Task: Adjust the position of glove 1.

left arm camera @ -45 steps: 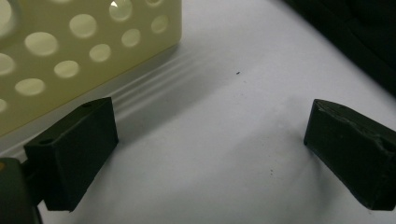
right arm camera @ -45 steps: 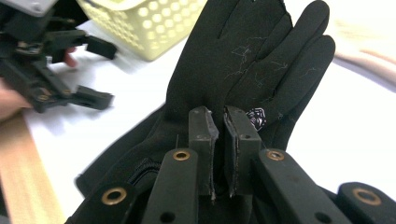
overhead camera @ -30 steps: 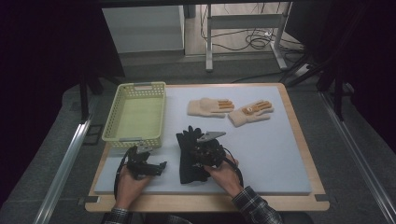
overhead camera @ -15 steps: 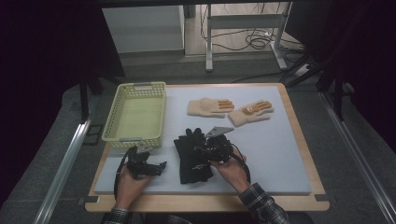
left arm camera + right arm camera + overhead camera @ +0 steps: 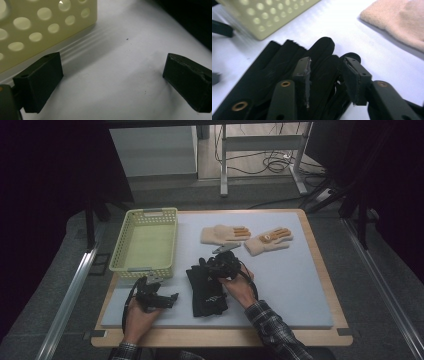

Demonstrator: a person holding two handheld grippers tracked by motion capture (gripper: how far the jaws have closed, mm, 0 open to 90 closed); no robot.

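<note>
A pair of black gloves (image 5: 207, 290) lies flat on the pale mat, near the front. My right gripper (image 5: 222, 265) hovers low over their fingertip end. In the right gripper view its jaws (image 5: 325, 62) have just been opening and stand partly apart, with a black glove finger (image 5: 322, 50) lying between and beneath them; the pads do not press on it. My left gripper (image 5: 160, 297) rests at the front left, its jaws (image 5: 112, 62) wide open over bare mat, beside the basket wall (image 5: 37, 27). Two beige gloves (image 5: 222, 235) (image 5: 267, 241) lie farther back.
A pale yellow perforated basket (image 5: 145, 240) stands on the table's left side and has nothing in it. One beige glove (image 5: 399, 22) shows at the upper right of the right gripper view. The wooden table edge (image 5: 320, 270) frames the mat.
The right hand has slid away from the person along the black gloves toward their fingertips, and its jaws stand wider apart. The left gripper has stayed put.
</note>
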